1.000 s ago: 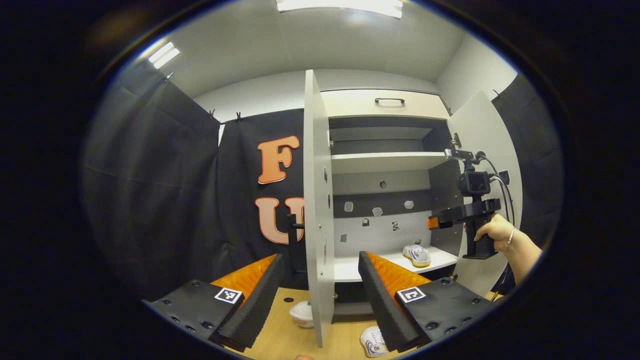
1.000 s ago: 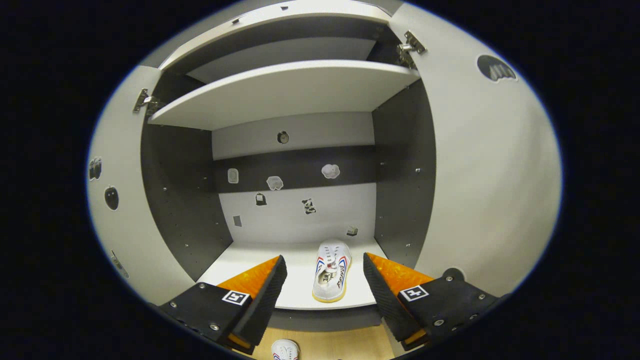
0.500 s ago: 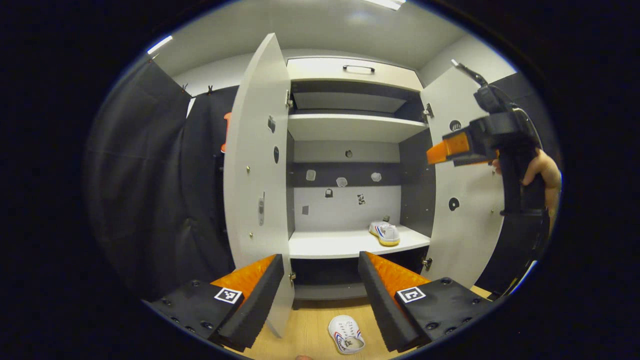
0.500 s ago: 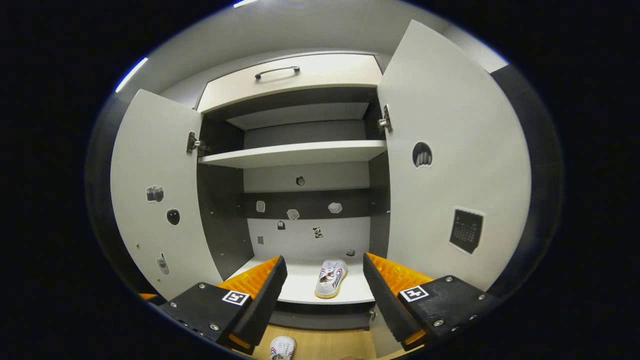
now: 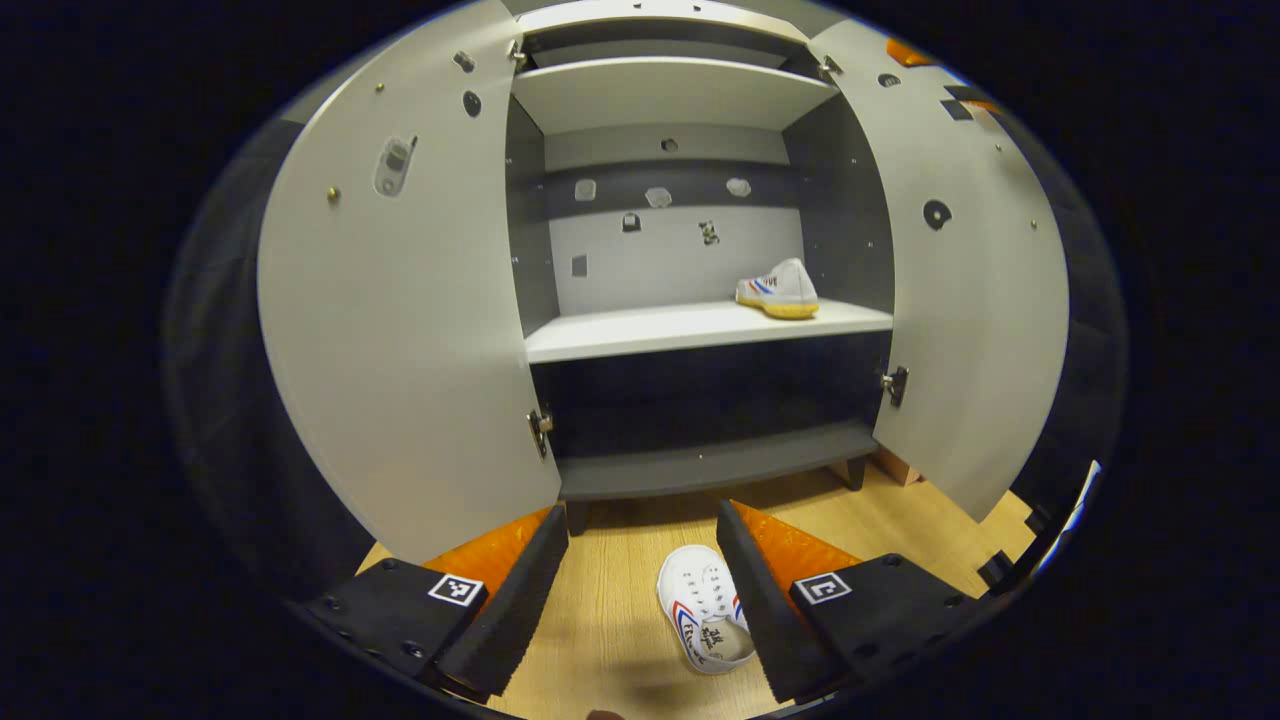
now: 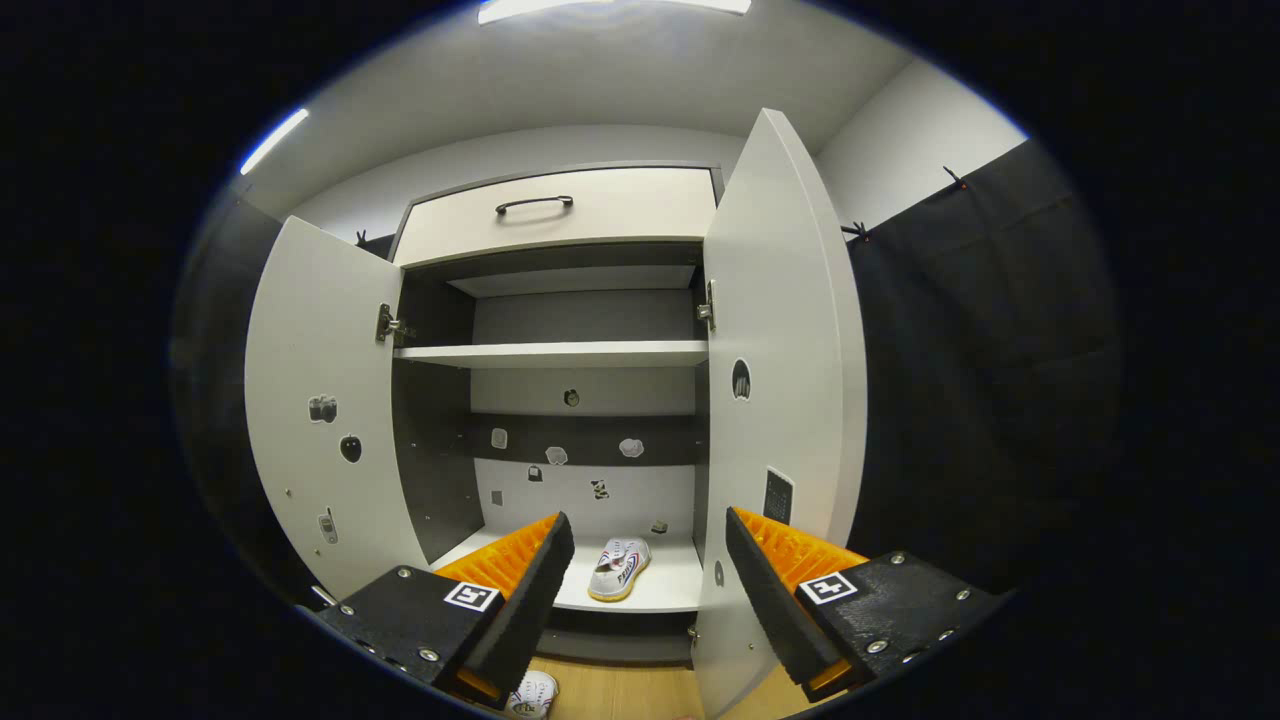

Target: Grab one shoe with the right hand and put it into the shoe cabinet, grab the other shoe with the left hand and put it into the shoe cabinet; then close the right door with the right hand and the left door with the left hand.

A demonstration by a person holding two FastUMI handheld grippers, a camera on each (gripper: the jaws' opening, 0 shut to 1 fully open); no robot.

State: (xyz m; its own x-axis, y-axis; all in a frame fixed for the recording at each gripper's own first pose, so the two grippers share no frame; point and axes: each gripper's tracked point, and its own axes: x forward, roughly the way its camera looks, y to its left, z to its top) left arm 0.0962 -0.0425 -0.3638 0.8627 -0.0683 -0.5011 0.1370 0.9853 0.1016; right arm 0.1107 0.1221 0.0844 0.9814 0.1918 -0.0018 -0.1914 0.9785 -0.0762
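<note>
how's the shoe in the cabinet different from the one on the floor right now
Place: the shoe on the shelf sits inside the cabinet; the shoe on the floor lies on the wood in front of it.
View: in the left gripper view the shelf shoe shows its side and yellowish sole edge; the floor shoe shows its laces and opening from above.
Reach: the floor shoe lies between the open left gripper fingers, the shelf shoe far off.
Both are white with red-blue stripes.

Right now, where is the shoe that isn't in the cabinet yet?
In the left gripper view, the shoe on the floor lies on the wooden floor before the open cabinet, between the left claw's fingers.
</note>
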